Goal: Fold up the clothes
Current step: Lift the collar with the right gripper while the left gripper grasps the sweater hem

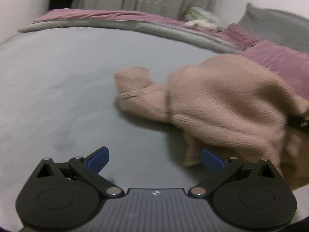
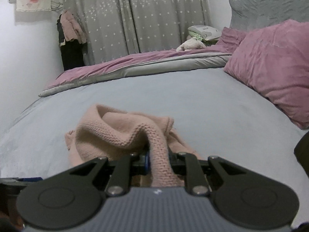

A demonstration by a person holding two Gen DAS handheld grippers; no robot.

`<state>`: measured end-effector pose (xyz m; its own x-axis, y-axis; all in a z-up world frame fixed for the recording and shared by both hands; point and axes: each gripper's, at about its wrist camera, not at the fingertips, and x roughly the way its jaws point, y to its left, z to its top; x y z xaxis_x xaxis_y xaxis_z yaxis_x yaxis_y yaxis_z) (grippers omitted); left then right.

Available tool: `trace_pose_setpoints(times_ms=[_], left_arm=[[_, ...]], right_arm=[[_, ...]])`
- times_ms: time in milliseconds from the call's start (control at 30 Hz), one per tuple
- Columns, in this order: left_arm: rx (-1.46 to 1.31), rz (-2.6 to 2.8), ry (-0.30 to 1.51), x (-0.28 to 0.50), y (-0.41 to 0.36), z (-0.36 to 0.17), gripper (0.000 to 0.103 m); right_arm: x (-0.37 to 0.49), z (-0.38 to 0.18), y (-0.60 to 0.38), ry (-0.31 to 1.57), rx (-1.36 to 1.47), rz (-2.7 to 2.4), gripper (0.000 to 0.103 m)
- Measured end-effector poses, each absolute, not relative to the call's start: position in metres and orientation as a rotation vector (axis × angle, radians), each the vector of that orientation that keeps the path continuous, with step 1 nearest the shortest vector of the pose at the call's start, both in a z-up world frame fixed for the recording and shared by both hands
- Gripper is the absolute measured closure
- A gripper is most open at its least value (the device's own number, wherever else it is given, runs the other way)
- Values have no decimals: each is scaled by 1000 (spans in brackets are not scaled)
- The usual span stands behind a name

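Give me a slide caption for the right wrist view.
Right tongs shut on pink knit sweater over grey bedsheet.

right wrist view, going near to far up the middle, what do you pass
right gripper clamped on a fold of the pink knit sweater → bare blue-grey bedsheet → folded purple and grey duvet → star-patterned grey curtain

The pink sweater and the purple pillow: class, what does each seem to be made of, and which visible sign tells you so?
The pink knitted sweater looks like soft, matte wool or acrylic yarn: chunky stitch rows show along its folds. The purple rectangular pillow seems covered in smooth woven fabric, perhaps velvety: fine creases and a faint sheen, no visible stitches. Exact fibres cannot be told.
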<state>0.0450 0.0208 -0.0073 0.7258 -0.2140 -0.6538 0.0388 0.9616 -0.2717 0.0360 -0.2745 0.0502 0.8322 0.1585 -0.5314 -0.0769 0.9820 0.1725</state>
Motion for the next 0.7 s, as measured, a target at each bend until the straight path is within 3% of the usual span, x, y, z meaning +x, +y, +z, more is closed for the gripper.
trace_pose_setpoints(times_ms=[100,367,700], left_arm=[[-264,-232,707,38,15,-1,5],[236,-321,491,1,-36,6,5],[607,-284,299,-21,-86,-20,12]], right_arm=[[38,49,-277,579,151,128,88],[40,50,-276,590,155,136,87],[38,50,-273,608,153,151,85]])
